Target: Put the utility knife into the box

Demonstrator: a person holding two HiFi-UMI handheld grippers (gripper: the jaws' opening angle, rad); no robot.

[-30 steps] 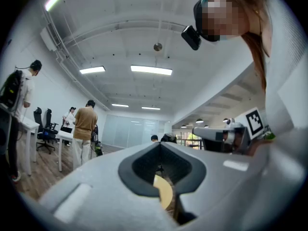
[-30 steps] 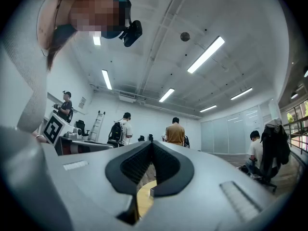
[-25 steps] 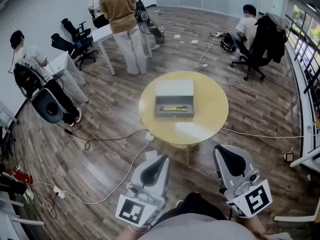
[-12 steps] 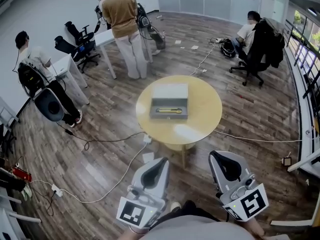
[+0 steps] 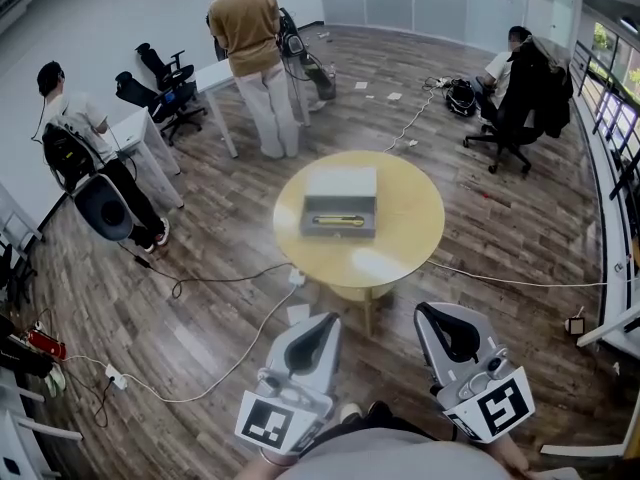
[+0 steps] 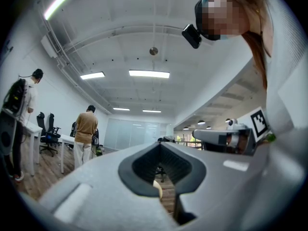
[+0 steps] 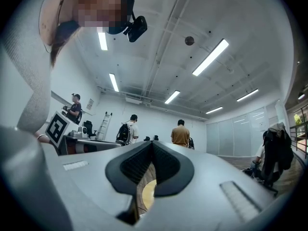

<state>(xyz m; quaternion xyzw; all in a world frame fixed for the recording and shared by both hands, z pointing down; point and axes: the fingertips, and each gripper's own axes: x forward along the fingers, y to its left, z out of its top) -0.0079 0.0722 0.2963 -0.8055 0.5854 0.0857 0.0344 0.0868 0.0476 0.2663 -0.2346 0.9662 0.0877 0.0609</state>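
head view: a round yellow bench [image 5: 400, 238] stands on a wood plank floor [image 5: 200, 298] in an open office. white cables [image 5: 230, 368] trail around it, and people [image 5: 250, 28] keep to white desks [image 5: 215, 68] well apart from it. on the bench a grey box [image 5: 340, 232] lies open with its lid [image 5: 342, 182] flat behind, and the yellow utility knife [image 5: 337, 221] rests inside. your left tongs [image 5: 325, 318] and right tongs [image 5: 430, 308] hang well short of the bench, both closed on nothing. the knife is too small to tell whether its blade is out.
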